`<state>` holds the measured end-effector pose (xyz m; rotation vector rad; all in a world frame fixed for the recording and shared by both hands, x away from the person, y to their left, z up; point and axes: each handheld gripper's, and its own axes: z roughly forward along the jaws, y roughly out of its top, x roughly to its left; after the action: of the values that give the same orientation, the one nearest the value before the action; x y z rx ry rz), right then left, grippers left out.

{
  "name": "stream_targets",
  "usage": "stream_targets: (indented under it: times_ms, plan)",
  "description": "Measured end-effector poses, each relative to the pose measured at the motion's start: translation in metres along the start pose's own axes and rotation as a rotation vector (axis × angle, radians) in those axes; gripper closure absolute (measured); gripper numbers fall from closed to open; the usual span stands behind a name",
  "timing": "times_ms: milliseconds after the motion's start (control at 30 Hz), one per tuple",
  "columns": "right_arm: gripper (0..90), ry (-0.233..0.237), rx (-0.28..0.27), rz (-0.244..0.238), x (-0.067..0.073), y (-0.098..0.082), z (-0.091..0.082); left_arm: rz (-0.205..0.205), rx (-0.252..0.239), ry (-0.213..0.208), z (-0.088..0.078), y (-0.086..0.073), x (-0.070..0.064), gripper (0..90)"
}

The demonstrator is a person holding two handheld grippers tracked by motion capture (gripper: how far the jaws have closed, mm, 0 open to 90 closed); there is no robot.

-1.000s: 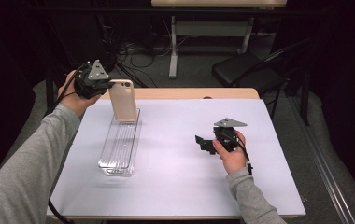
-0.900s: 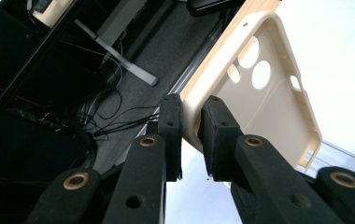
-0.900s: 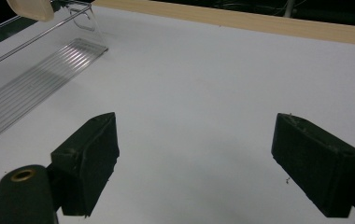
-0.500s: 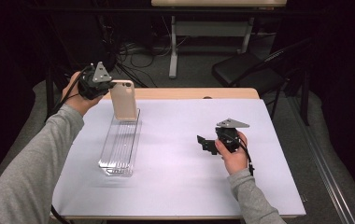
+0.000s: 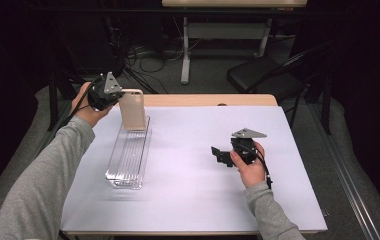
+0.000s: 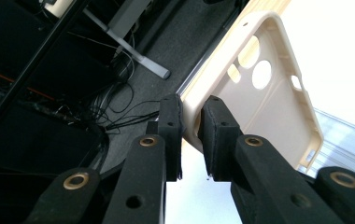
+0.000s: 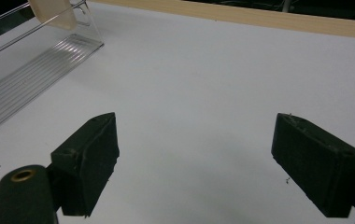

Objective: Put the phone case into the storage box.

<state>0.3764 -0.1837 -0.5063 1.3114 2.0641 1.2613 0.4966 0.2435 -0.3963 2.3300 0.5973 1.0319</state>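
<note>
Beige plastic phone case [image 5: 132, 109], camera cut-outs visible, held upright over far end of clear ribbed plastic tray [image 5: 128, 155]; lower edge at tray's far end, contact unclear. Left gripper [image 6: 190, 135] jaws pinching case edge, hand beyond tray's far left corner. Right gripper [image 5: 219, 155] well to right of tray, low over white bench [image 5: 188, 200], jaws spread wide, nothing between them. Tray lying lengthwise on bench, left of centre.

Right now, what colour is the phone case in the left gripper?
The phone case is plain cream-beige, no pattern; the left gripper view shows it best.
</note>
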Motion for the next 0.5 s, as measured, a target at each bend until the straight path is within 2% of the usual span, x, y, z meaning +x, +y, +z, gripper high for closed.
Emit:
stream_targets:
  times_ms: [367, 500]
  plan:
    - [14.7, -0.001, 0.001, 0.002, 0.0, -0.001, 0.0, -0.011, -0.001, 0.026, 0.016, -0.009, -0.007, 79.2]
    - [14.7, 0.001, 0.003, -0.003, 0.0, -0.001, 0.0, 0.002, 0.004, 0.043, 0.021, -0.011, -0.011, 79.2]
